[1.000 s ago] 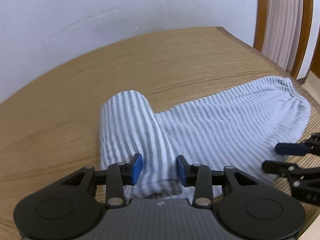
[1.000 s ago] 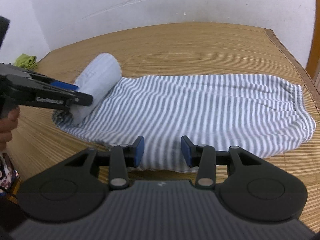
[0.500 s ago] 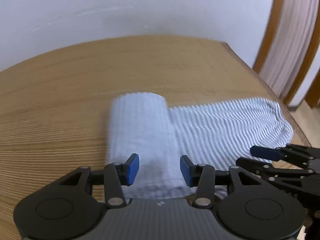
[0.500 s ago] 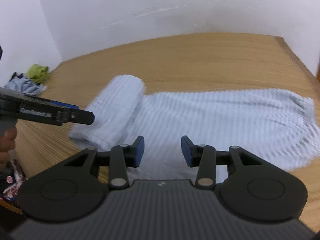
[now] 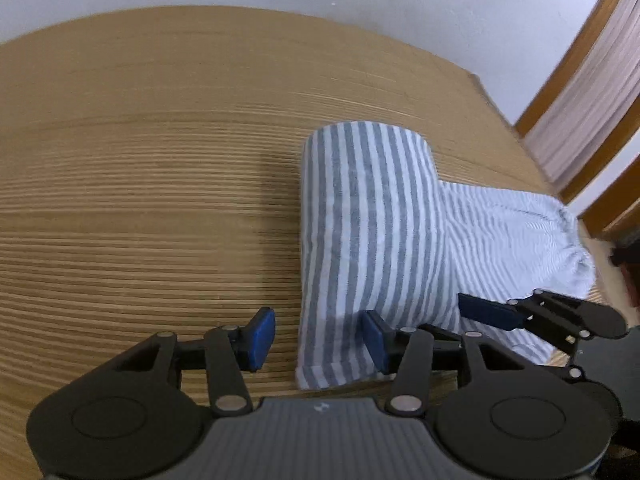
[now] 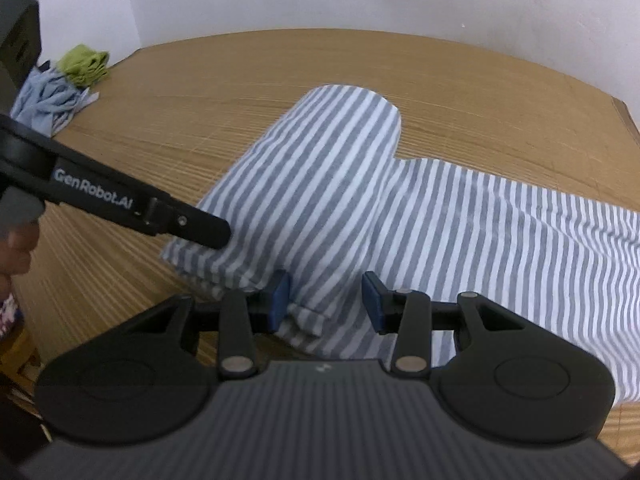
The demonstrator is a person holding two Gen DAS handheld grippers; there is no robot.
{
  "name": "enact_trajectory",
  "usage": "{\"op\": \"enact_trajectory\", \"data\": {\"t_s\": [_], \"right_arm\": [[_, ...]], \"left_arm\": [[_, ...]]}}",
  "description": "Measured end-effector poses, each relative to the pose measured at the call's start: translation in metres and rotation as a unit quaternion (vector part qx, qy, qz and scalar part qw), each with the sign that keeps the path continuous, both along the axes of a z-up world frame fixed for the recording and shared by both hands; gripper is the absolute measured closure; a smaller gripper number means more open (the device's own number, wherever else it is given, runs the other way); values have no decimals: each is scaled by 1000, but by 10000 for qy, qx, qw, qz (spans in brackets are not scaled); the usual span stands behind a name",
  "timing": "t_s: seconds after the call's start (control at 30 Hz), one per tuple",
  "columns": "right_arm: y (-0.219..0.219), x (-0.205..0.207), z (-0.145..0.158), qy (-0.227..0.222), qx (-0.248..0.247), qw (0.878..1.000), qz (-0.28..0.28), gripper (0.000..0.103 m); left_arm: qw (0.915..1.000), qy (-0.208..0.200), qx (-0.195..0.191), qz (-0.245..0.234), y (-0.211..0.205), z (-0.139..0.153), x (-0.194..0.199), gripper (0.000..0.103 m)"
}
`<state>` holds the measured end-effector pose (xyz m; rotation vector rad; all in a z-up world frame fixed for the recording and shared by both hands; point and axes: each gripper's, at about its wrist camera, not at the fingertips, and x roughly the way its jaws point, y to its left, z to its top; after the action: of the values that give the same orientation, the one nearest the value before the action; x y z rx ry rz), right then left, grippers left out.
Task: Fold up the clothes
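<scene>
From the left wrist, the left gripper (image 5: 316, 338) is hanging with jaws released, having just been opening, the near corner of the striped garment (image 5: 368, 240) between them, unpressed. From the right wrist, the right gripper (image 6: 326, 300) is hovering with jaws released over the garment's rolled end on the worktop (image 6: 240, 92).

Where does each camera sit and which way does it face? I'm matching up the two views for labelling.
Left wrist: sits on the left tool, looks down along its open fingers at the rolled end of the striped garment on the bamboo mat; the right tool enters at right.
Right wrist: sits on the right tool, also open, looks down at the same roll; the left tool and part of a hand show at left.
Shared: the striped garment, the mat, the white wall.
</scene>
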<state>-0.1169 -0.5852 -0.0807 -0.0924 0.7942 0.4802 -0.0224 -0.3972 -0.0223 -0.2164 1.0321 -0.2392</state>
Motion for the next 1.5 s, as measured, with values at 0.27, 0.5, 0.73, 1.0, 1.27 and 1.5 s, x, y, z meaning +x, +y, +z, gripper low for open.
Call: {"op": "enact_trajectory", "data": {"t_s": [0.27, 0.5, 0.73, 1.0, 1.27, 1.5], "right_arm": [[0, -9, 5, 20, -82, 9996, -268, 60], [-30, -19, 28, -220, 28, 9991, -367, 60], [-106, -20, 31, -267, 313, 9967, -696, 60], [-191, -26, 23, -188, 541, 9941, -925, 60], [-243, -31, 22, -190, 498, 9938, -975, 60], [-261, -32, 25, -225, 542, 9949, -826, 60]], "left_arm": [[9978, -64, -535, -393, 0, -15, 15, 62], [9971, -567, 114, -487, -26, 18, 3, 79], [9860, -1038, 1080, -736, -99, 50, -14, 79], [9801, -1102, 1466, -754, -174, 58, -19, 77], [9885, -673, 1127, -757, -238, 29, -3, 73], [9912, -543, 1029, -629, -250, 26, -9, 70]]}}
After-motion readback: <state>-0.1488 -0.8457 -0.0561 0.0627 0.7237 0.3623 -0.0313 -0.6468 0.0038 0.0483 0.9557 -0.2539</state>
